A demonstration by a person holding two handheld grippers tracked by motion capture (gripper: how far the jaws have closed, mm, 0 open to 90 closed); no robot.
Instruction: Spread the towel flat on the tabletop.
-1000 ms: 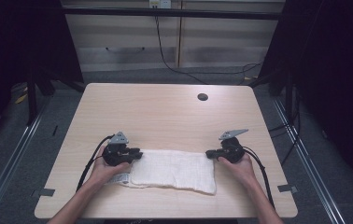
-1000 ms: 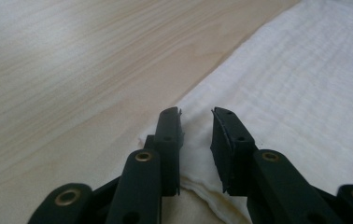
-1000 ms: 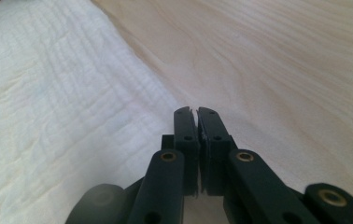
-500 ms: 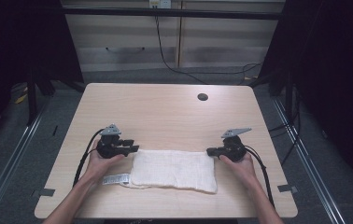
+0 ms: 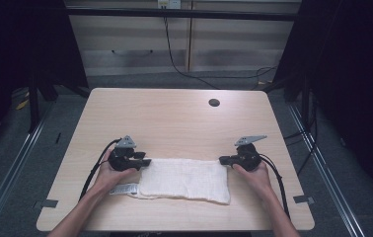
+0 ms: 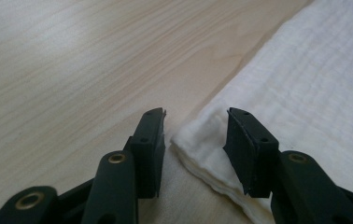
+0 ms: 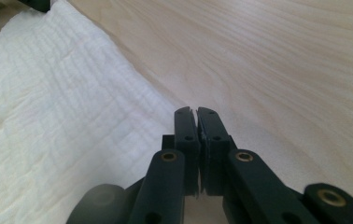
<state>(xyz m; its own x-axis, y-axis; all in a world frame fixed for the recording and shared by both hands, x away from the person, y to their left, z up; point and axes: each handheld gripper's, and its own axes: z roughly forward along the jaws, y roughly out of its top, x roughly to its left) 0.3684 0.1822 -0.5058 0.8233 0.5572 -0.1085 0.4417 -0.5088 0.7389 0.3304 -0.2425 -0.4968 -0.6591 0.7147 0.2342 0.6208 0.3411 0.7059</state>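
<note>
table: a light wooden table (image 5: 174,118) with a small dark round hole (image 5: 214,102) toward its upper right in the high view.
cloth: a white, folded, ribbed cloth (image 5: 184,178) lay flat in the lower middle of the high view, near the table's front edge, between the two hands; a small printed label (image 5: 124,189) stuck out at its lower left end.
left gripper: the black two-jaw left gripper (image 5: 144,161) sat at the cloth's upper left corner. in the left gripper view (image 6: 195,128) its jaws stood well apart, astride the layered corner of the cloth (image 6: 296,84), with nothing clamped.
right gripper: the black two-jaw right gripper (image 5: 222,160) sat at the cloth's upper right corner. in the right gripper view (image 7: 196,112) its jaws were pressed together with no gap; whether they pinched the cloth's (image 7: 58,116) edge, i could not tell.
hands: the person's left hand (image 5: 108,173) and right hand (image 5: 253,173) held the grippers, forearms entering from the bottom edge.
</note>
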